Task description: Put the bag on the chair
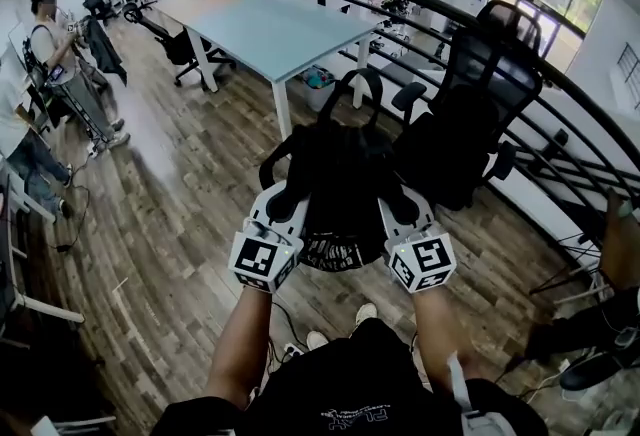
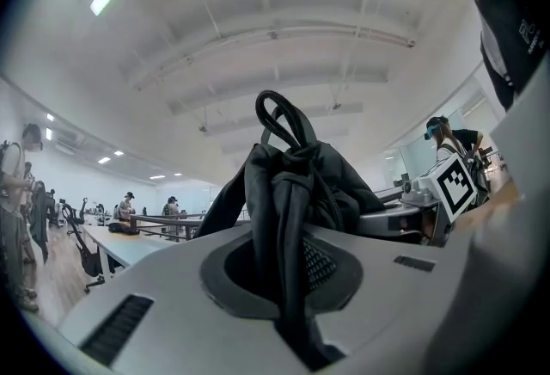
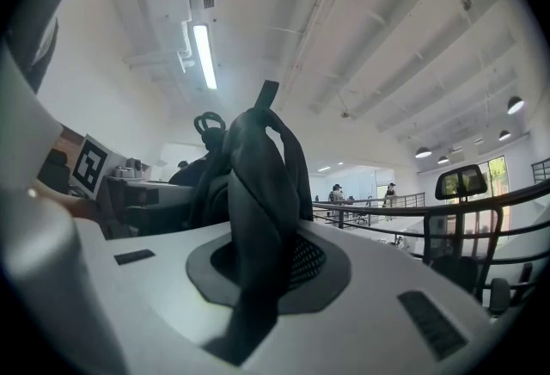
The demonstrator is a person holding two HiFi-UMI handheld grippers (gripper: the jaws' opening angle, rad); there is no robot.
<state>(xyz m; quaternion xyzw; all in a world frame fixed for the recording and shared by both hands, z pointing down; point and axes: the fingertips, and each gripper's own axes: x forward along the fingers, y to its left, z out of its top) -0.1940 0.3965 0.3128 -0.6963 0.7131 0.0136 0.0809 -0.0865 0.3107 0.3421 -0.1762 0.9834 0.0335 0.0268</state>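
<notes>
A black bag point(image 1: 345, 186) hangs above the wooden floor between my two grippers. My left gripper point(image 1: 283, 201) is shut on a strap at the bag's left side, and my right gripper point(image 1: 399, 207) is shut on a strap at its right side. In the left gripper view the strap point(image 2: 290, 236) runs down between the shut jaws. The right gripper view shows dark fabric point(image 3: 255, 227) pinched the same way. A black mesh office chair point(image 1: 478, 114) stands just right of and behind the bag, its seat mostly hidden by the bag.
A pale blue table point(image 1: 270, 29) stands ahead to the left, with a black office chair point(image 1: 175, 44) beside it. A curved black railing point(image 1: 560, 84) runs behind the mesh chair. People point(image 1: 55, 54) stand at the far left. A person's shoes point(image 1: 318, 336) and a cable lie below.
</notes>
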